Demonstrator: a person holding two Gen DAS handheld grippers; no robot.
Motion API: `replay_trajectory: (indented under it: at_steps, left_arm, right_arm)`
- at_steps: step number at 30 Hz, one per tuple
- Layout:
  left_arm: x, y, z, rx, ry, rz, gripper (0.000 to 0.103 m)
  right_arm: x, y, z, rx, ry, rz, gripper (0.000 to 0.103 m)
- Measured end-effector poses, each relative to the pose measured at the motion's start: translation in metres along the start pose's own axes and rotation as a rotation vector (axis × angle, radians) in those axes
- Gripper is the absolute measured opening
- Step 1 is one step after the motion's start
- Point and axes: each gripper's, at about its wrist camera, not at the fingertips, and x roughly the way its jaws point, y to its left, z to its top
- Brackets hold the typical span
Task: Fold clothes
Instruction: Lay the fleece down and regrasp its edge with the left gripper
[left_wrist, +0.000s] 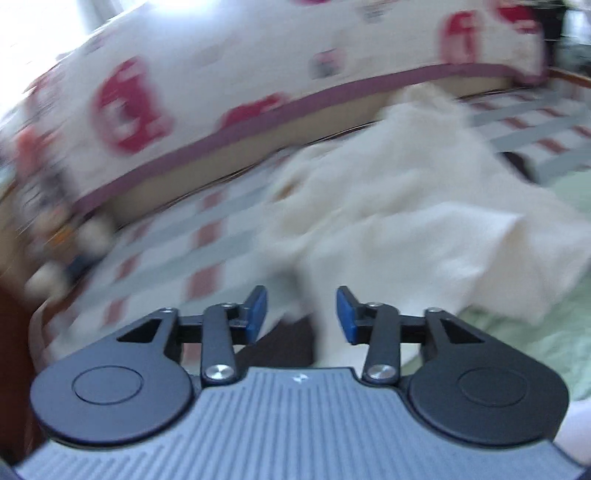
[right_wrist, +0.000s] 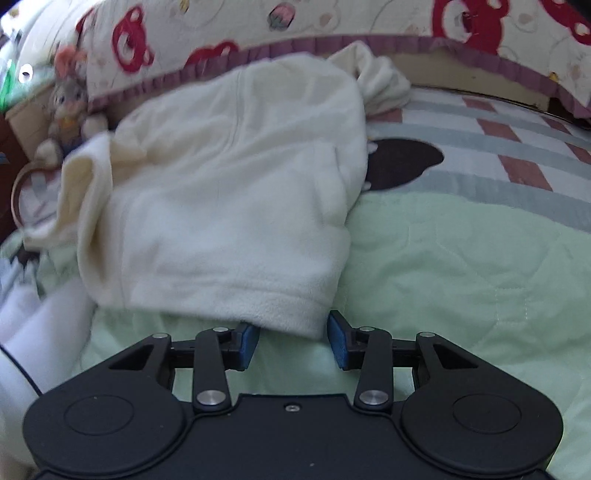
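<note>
A cream fleece garment (right_wrist: 236, 184) is lying rumpled on the bed (right_wrist: 461, 258) as both tongs, left (left_wrist: 300, 314) and right (right_wrist: 293, 341), are gaping wide at its hem, apparently poised for gripping.

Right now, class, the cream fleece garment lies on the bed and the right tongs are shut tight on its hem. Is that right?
Not quite. The right tongs are open, with the hem of the cream fleece garment lying just at the gap between the blue pads, not clamped. The right wrist view shows this. The garment does lie on the bed.
</note>
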Motion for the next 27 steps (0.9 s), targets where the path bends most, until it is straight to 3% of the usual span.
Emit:
replay_trajectory:
  at_steps: [5,7,10,13,16,20,22,27]
  left_arm:
    - [0.032,-0.040,0.017,0.189,-0.046,-0.224,0.050]
    - [0.051,-0.052,0.017,0.205,-0.030,-0.229,0.056]
    - [0.082,-0.070,0.015,0.213,0.005,-0.213,0.056]
    - [0.102,-0.063,0.023,0.184,0.006,-0.156,0.016]
    - [0.099,-0.037,0.040,0.077,-0.046,-0.079,0.015]
    - [0.077,0.006,0.056,-0.087,-0.157,0.129,0.015]
    - [0.060,0.022,0.053,-0.187,-0.230,0.195,0.016]
    - [0.029,0.030,0.032,-0.323,-0.366,0.221,0.017]
  right_arm:
    - [-0.015,-0.008,0.006,0.079,-0.064,0.014,0.046]
    - [-0.017,-0.011,0.008,0.109,-0.082,0.021,0.046]
    - [-0.009,-0.017,0.010,0.187,-0.103,0.034,0.046]
    - [0.000,-0.017,0.014,0.215,-0.114,0.041,0.046]
    - [0.005,-0.016,0.021,0.211,-0.114,0.027,0.046]
    - [0.016,-0.020,0.031,0.232,-0.088,-0.018,0.053]
    - [0.024,-0.019,0.033,0.244,-0.073,-0.027,0.054]
    - [0.040,-0.010,0.023,0.276,-0.056,-0.028,0.054]
